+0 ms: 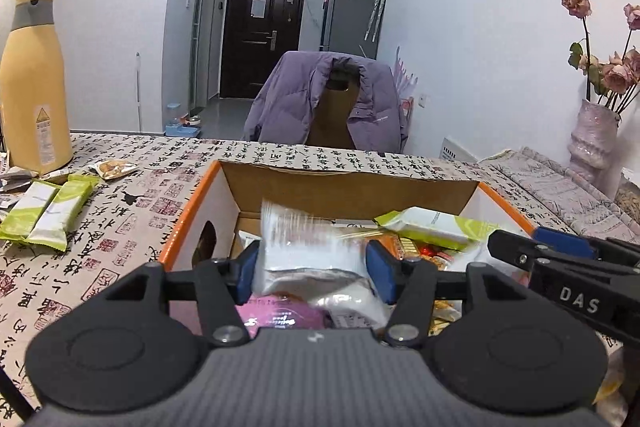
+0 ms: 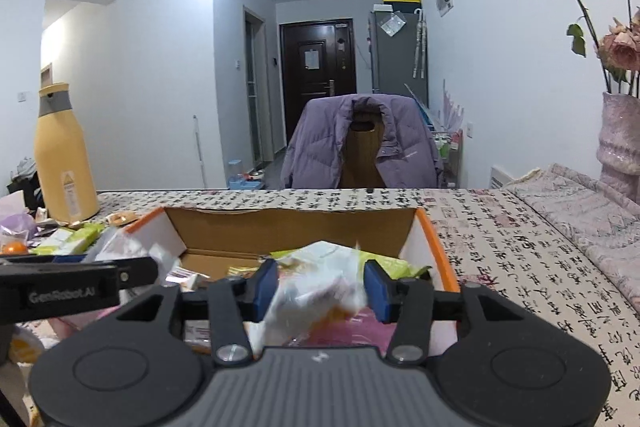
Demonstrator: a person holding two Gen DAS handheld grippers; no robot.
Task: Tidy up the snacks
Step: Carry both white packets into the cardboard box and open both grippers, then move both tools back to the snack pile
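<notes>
Both grippers hang over the orange-rimmed cardboard box (image 1: 192,211) on the calligraphy-print tablecloth (image 1: 120,227): the left gripper (image 1: 313,267) has its blue pads touching a blurred clear plastic snack packet (image 1: 296,239), seemingly pinching it, and the right gripper (image 2: 320,285) likewise brackets a crinkled white-and-clear packet (image 2: 316,287), though blur hides how firm either hold is. Judging by the task, each packet is being lowered into the box, so it pays to release low, over bare cardboard floor at the back, rather than onto the heaped wrappers. Left and right tools sit just beside each other, so they should part sideways one at a time. Green-and-white snack bars (image 1: 44,211) wait left of the box near a tall yellow flask (image 1: 32,83); right of the box the cloth looks open.
</notes>
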